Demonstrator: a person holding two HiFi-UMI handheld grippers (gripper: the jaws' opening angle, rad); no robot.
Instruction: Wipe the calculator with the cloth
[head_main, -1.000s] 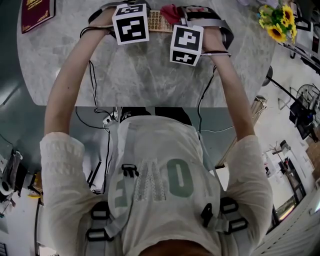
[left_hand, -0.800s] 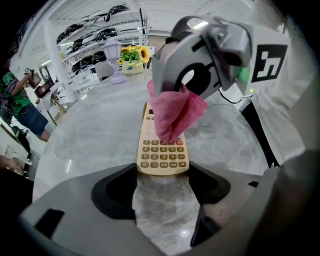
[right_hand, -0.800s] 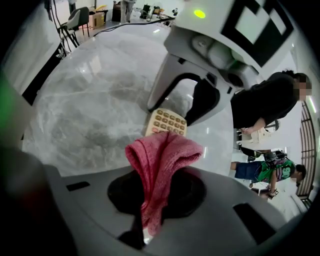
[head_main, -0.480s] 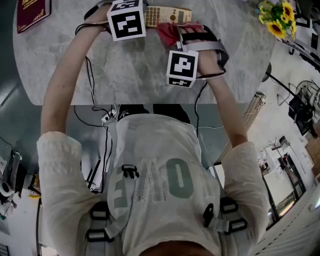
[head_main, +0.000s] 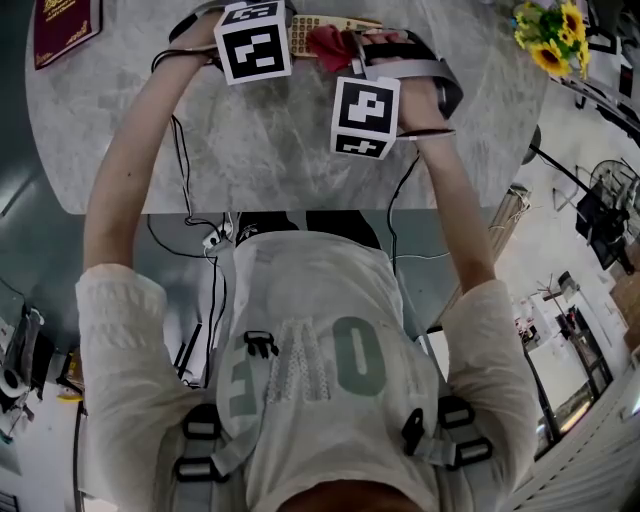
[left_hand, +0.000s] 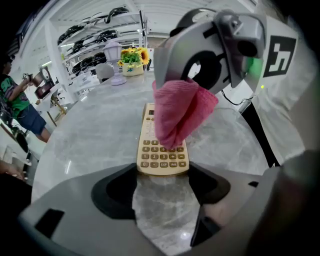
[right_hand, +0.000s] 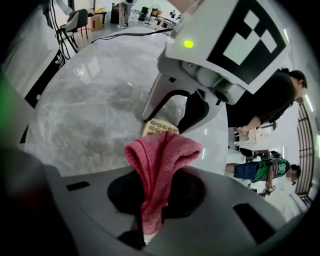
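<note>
At far left on the bench, a grey marbled slab with a rounded edge and a glossy face: one dark-red booklet, flat, rectangular, with gold print on the cover too small for reading. Next to the right, one left tool, grey plastic body with black pads, clenched on the near end of the single calculator, one pad against each long side. Lying flat on the marble, slim and oblong, with beige-gold casing and rows of small rounded keys. Over its middle, one cloth, pink-red, of coarse woven texture, gathered into a soft hanging bundle; lowest fold over the keypad, contact not possible to tell. Further right, one right tool, same grey plastic, clenched on the cloth, fabric pinched between the black pads and bulging out in front. Two white cubes with black square markers, one on each tool. At the far right edge of the bench, one bunch of sunflowers: yellow petals, dark centres, green leaves.
</note>
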